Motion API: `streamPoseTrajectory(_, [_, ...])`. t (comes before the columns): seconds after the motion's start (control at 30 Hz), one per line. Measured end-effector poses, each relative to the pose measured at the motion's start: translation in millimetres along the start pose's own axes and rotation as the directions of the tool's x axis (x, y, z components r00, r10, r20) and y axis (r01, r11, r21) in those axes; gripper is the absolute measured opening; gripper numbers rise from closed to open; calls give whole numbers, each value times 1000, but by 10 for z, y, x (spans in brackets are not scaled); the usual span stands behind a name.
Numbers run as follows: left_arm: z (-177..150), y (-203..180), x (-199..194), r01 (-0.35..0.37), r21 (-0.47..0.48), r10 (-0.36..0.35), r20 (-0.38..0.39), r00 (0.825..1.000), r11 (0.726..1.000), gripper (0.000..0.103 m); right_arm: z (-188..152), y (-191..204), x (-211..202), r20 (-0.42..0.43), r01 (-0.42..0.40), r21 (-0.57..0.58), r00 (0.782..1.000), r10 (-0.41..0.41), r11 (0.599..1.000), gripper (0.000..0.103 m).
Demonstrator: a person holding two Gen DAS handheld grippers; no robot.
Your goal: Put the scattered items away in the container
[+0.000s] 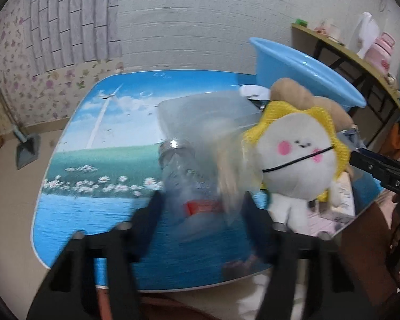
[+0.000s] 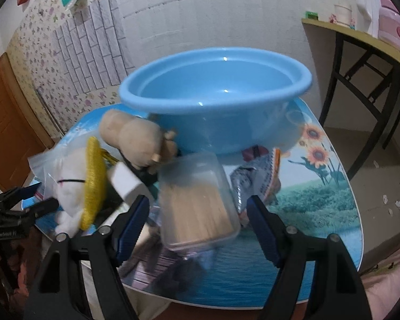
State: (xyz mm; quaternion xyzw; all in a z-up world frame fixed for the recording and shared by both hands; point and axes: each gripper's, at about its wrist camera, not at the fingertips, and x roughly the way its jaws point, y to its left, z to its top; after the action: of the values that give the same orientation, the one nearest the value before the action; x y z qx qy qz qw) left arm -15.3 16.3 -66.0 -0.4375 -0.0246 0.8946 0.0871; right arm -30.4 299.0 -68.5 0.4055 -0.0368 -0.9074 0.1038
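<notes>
The left gripper [image 1: 202,210] has black angular arms with silver screw heads behind its dark fingers [image 1: 152,221]. The right gripper [image 2: 197,221] matches, with ribbed blue pads [image 2: 132,226] lining its fingers' inner faces.

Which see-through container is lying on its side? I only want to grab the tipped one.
The clear bottle, between the left gripper's fingers, metal neck pointing away. The clear toothpick box sits flat.

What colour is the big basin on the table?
The basin is plain light blue all over, clearest in the right wrist view.
</notes>
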Motion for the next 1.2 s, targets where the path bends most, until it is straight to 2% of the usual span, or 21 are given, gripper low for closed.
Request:
streamPoseTrajectory(0.13, [0, 63, -31, -2, -3, 2, 8, 1000, 1000, 45, -25, -24, 26, -19, -13, 2, 1000, 13, 1000, 67])
streamPoseTrajectory(0.4, [-24, 209, -56, -34, -17, 34, 18, 999, 999, 43, -47, 39, 60, -37, -11, -34, 999, 9, 999, 63])
streamPoseTrajectory(0.63, [-28, 184, -18, -64, -2, 64, 13, 998, 998, 46, -62, 143, 6, -56, 8, -100, 998, -14, 995, 63])
streamPoseTrajectory(1.07, [-29, 177, 47, -74, -2, 74, 12, 997, 997, 53, -34, 185, 82, -73, -1, -106, 997, -7, 994, 64])
streamPoseTrajectory(1.13, [-33, 182, 39, -65, -2, 65, 16, 998, 998, 46, -32, 194, 116, -77, -1, -110, 997, -8, 994, 64])
streamPoseTrajectory(1.2, [-39, 184, 29, -62, -6, 62, 19, 998, 998, 44, -29, 193, 118, -76, -1, -113, 997, -8, 994, 63])
